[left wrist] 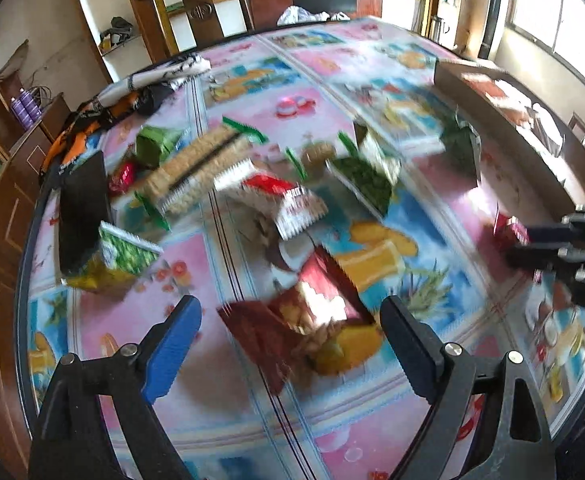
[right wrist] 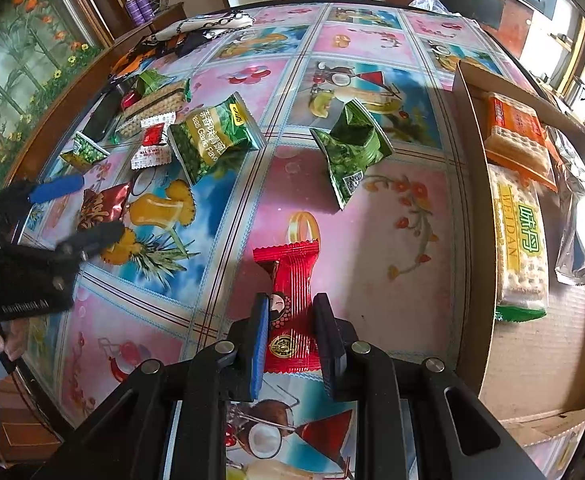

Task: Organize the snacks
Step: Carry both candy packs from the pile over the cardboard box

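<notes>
We hold the right gripper [right wrist: 290, 334] clamped tight on a red candy wrapper [right wrist: 288, 292], pinched across its lower half with the crimped top sticking out ahead of the fingers. The left gripper [left wrist: 288, 344] stands wide apart over a dark red snack packet [left wrist: 292, 320] near our edge of the table [left wrist: 220, 420]; the packet lies between the fingers, but that view is blurred and we see no pad pressing on it, so we count it as not yet gripped.

The cardboard box [right wrist: 532, 352] at the right edge of the table already holds an orange cracker pack [right wrist: 516, 128] and a yellow-labelled cracker pack [right wrist: 520, 240]. To do this step well, we judge that the red candy should be carried over the box wall and let go low on the bare floor of the box. With the left, we should settle, centre the packet, then close squarely, since the foil may slip. Two green pea packets [right wrist: 216, 136] wait in mid-table.
</notes>
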`<control>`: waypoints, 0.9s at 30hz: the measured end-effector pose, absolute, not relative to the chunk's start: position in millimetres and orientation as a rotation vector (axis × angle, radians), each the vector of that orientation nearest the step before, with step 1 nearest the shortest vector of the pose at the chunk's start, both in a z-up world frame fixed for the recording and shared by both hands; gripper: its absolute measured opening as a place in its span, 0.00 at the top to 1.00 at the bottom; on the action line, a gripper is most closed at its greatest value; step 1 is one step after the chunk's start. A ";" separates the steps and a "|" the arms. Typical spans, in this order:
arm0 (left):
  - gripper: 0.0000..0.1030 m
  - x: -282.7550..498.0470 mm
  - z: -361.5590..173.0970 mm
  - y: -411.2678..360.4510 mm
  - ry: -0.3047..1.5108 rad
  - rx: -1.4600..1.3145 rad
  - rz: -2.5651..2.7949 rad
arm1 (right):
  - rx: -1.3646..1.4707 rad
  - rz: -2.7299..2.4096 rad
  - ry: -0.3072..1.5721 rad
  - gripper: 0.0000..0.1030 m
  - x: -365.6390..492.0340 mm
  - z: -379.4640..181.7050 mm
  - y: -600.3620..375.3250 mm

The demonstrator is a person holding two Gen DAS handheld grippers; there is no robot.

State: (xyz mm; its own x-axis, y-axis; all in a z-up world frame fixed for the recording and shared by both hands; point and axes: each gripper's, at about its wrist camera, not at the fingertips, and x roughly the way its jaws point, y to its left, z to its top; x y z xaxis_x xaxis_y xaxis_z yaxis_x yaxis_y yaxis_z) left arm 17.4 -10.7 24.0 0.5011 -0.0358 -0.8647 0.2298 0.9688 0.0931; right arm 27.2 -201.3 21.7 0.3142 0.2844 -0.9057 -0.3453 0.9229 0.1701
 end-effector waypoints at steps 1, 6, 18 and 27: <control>0.12 14.0 20.0 -12.1 1.041 0.209 -0.162 | -0.059 0.416 1.180 0.77 26.6 21.8 -201.5; 0.16 13.3 14.0 -9.5 1.047 0.151 -0.145 | -0.063 0.414 1.177 0.77 26.1 21.5 -200.7; 0.57 16.1 19.8 -10.2 1.038 0.071 -0.084 | -0.057 0.423 1.178 0.77 24.6 22.6 -201.5; 0.57 -2.4 36.3 -32.4 0.984 0.145 -0.048 | -0.033 0.453 1.150 0.78 17.3 34.7 -204.8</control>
State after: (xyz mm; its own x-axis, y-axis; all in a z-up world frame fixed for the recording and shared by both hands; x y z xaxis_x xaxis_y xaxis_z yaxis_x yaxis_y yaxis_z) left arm -2.4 -32.4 36.3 0.5539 0.0256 -0.8322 0.1060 0.9892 0.1010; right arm 17.3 -204.8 34.7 0.3282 0.3295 -0.8853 -0.3626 0.9093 0.2041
